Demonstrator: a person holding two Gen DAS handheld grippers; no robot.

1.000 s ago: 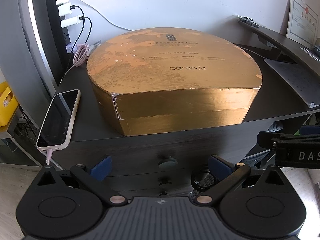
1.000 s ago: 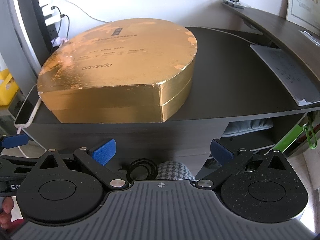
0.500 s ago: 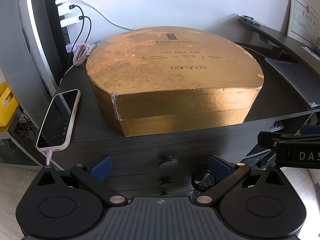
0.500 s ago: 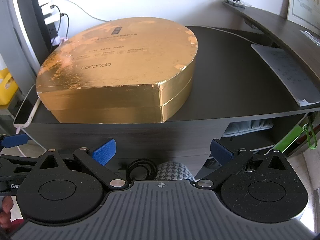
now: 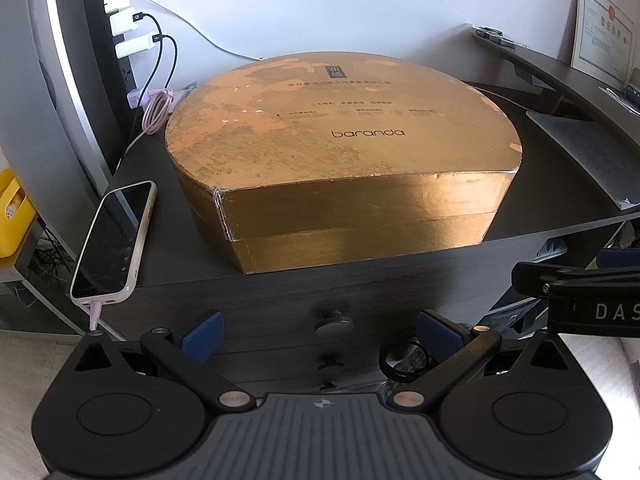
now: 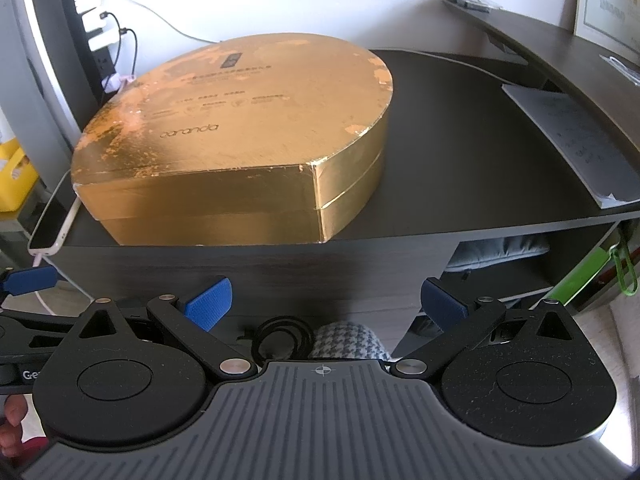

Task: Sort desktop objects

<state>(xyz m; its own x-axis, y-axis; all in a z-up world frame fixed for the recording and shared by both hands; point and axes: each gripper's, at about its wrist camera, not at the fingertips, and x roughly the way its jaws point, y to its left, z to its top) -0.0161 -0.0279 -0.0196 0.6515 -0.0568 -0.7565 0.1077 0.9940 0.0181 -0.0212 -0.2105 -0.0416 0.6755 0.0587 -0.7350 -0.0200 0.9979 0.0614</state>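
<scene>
A large gold box (image 5: 340, 148) with a worn lid marked "baranda" sits closed on the dark desk (image 5: 560, 184); the right wrist view shows the gold box (image 6: 240, 128) from its right corner. A phone (image 5: 114, 240) on a pink cable lies left of the box near the desk edge. My left gripper (image 5: 320, 334) is open, below and in front of the desk edge, holding nothing. My right gripper (image 6: 326, 304) is open too, low in front of the desk, empty. The right gripper's body (image 5: 580, 296) shows at the right of the left wrist view.
A power strip with chargers (image 5: 128, 28) and a coiled pink cable (image 5: 158, 110) stand at the back left. A sheet of paper (image 6: 576, 140) lies on the right of the desk. Drawer knobs (image 5: 334, 324) face me. A yellow bin (image 5: 12, 216) stands at far left.
Both grippers have eased slightly closer to the desk and a little upward; the box looks marginally larger. Nothing was taken hold of or moved.
</scene>
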